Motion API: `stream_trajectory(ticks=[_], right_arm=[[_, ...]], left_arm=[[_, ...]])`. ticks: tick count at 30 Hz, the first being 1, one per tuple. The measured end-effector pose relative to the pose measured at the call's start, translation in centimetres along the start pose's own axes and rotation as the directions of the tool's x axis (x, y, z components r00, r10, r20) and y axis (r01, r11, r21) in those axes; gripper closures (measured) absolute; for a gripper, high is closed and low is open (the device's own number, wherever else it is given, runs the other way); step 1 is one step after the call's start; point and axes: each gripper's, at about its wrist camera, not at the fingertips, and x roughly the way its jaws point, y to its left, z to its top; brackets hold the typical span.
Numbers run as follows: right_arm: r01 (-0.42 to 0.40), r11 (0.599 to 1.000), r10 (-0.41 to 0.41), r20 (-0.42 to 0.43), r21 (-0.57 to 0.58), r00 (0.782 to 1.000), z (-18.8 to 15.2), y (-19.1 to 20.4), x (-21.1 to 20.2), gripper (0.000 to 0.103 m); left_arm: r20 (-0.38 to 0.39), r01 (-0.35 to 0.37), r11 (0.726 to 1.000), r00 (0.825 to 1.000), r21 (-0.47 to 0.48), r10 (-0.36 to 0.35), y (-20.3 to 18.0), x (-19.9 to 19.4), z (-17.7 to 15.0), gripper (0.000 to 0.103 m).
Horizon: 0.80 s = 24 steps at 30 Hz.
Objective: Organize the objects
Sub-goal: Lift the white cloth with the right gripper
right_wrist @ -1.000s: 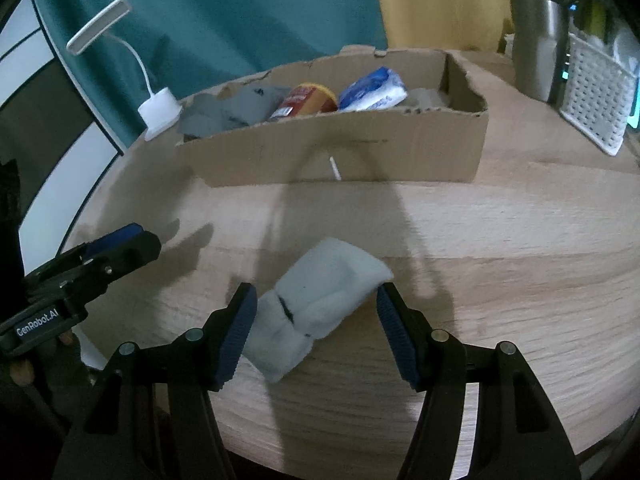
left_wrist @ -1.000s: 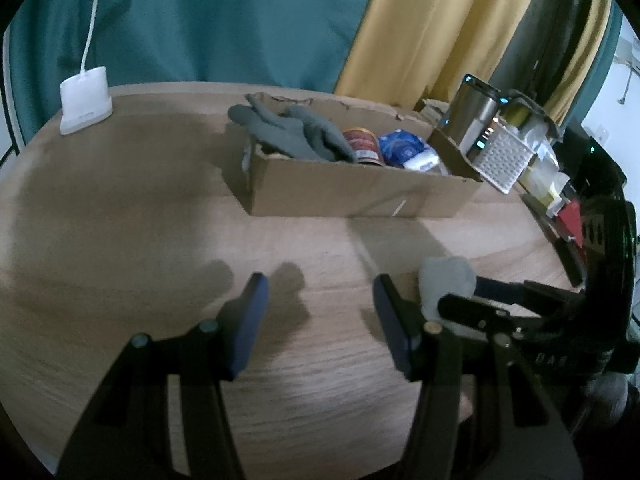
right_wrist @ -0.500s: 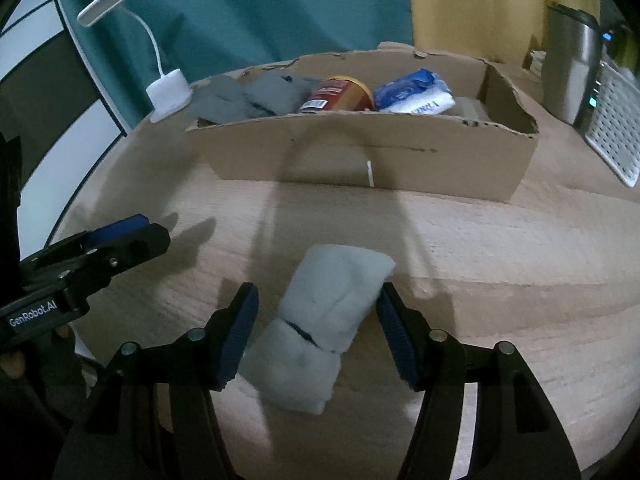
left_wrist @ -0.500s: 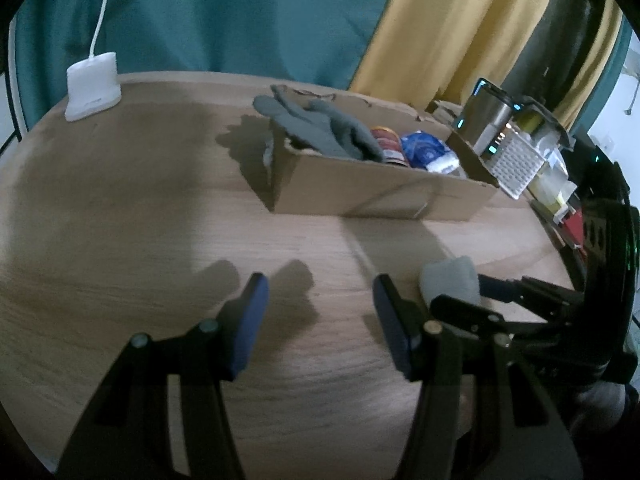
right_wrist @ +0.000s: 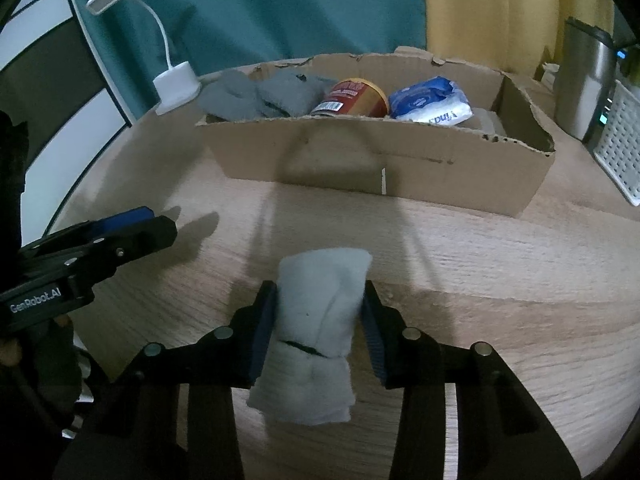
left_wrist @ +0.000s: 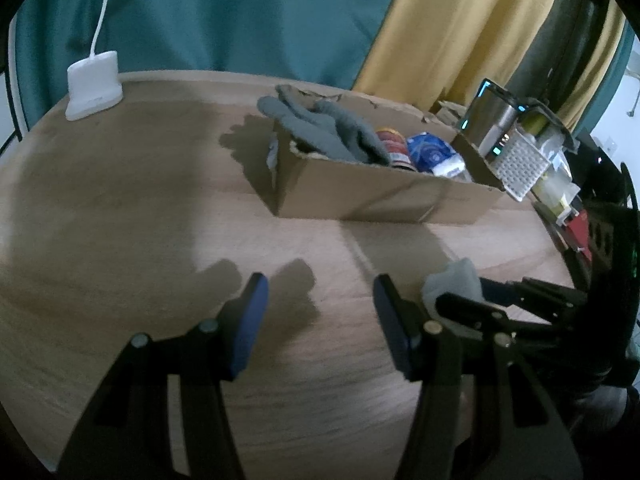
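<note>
A rolled white cloth (right_wrist: 320, 320) lies on the wooden table (right_wrist: 500, 260) in front of a low cardboard box (right_wrist: 400, 176). My right gripper (right_wrist: 319, 300) is closing on it, both blue pads against the roll's sides. In the left wrist view the same cloth (left_wrist: 452, 284) shows at the right between the right gripper's black fingers. My left gripper (left_wrist: 320, 284) hovers open over bare wood, nothing between its fingers, to the left of the cloth. The box holds grey gloves (right_wrist: 256, 96), a red and yellow can (right_wrist: 356, 98) and a blue packet (right_wrist: 430, 100).
A white lamp base (right_wrist: 176, 86) stands at the table's far left, near the curtain. A steel tumbler (right_wrist: 584, 88) and a white perforated basket (right_wrist: 620, 140) stand right of the box. The table's round edge runs close on the left.
The right gripper's jaws have narrowed from wide apart to pressing the rolled cloth's sides, and the cloth now lies straight along the fingers. The left gripper stays open in place.
</note>
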Motion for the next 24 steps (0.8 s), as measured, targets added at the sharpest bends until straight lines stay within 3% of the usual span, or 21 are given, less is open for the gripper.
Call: stream_trajectory(ticks=[24], right_arm=[[-0.002, 1.000, 0.000, 0.091, 0.028, 0.996, 1.5, -2.7, -3.5, 0.061]], left_arm=[[0.019, -0.009, 1.000, 1.000, 0.029, 0.008, -2.7, -0.5, 1.6, 0.046]])
